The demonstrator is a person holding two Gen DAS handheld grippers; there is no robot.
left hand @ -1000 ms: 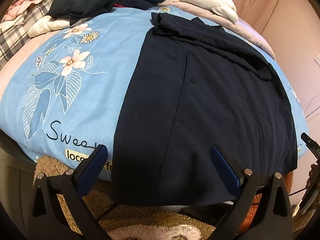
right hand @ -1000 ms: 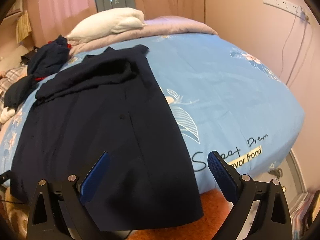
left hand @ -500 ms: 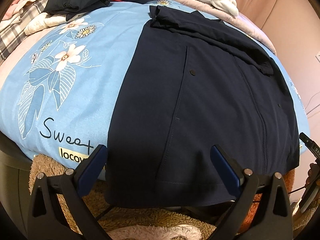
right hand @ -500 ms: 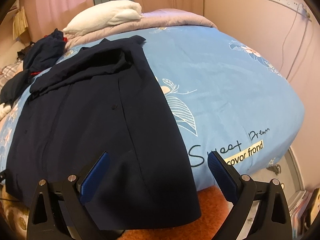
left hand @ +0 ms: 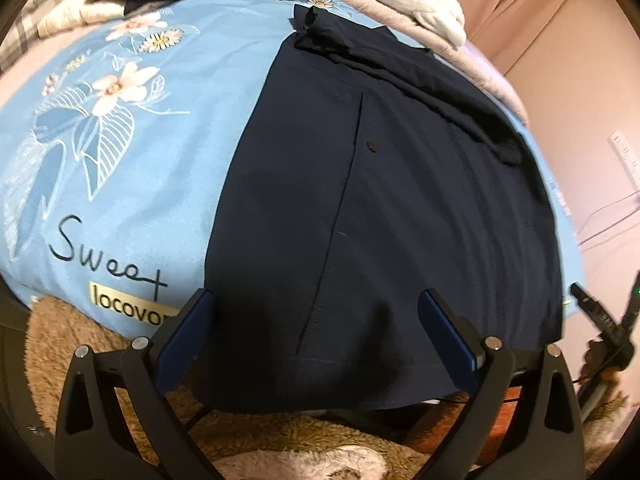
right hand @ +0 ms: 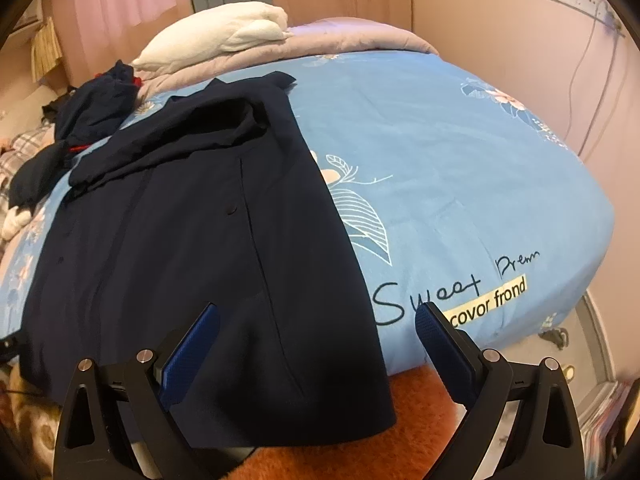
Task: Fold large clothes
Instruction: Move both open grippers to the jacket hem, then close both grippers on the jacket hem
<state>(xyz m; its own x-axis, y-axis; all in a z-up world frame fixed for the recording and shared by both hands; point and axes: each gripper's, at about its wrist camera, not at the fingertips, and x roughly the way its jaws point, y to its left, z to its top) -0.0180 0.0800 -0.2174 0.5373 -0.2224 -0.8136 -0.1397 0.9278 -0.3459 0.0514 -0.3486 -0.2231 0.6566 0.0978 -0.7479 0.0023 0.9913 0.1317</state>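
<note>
A dark navy shirt (left hand: 380,208) lies spread on the blue bedsheet (left hand: 132,184), and its hem hangs a little over the near edge of the bed. The sleeves (right hand: 168,136) are already folded across the upper part, toward the far edge. The left gripper (left hand: 316,320) hovers near the hem with its fingers spread wide and holding nothing. The right gripper (right hand: 318,334) is also released and empty, over the shirt's right lower corner and the printed words on the sheet.

The cloth looks thin, soft and light, so it will probably bend and slide easily on the sheet and will not keep any shape by itself. A good place to take hold seems to be the two hem corners at the near edge, one for each gripper, so that the lower half can be lifted and laid over the upper half.

At the far edge of the bed there are a white pillow (right hand: 216,36) and a lilac blanket (right hand: 352,40). A heap of other dark clothes (right hand: 80,116) lies at the far left corner, close to the folded sleeve. It could get in the way if the shirt is pushed far up. A shaggy rug (left hand: 280,440) is below the near edge.
</note>
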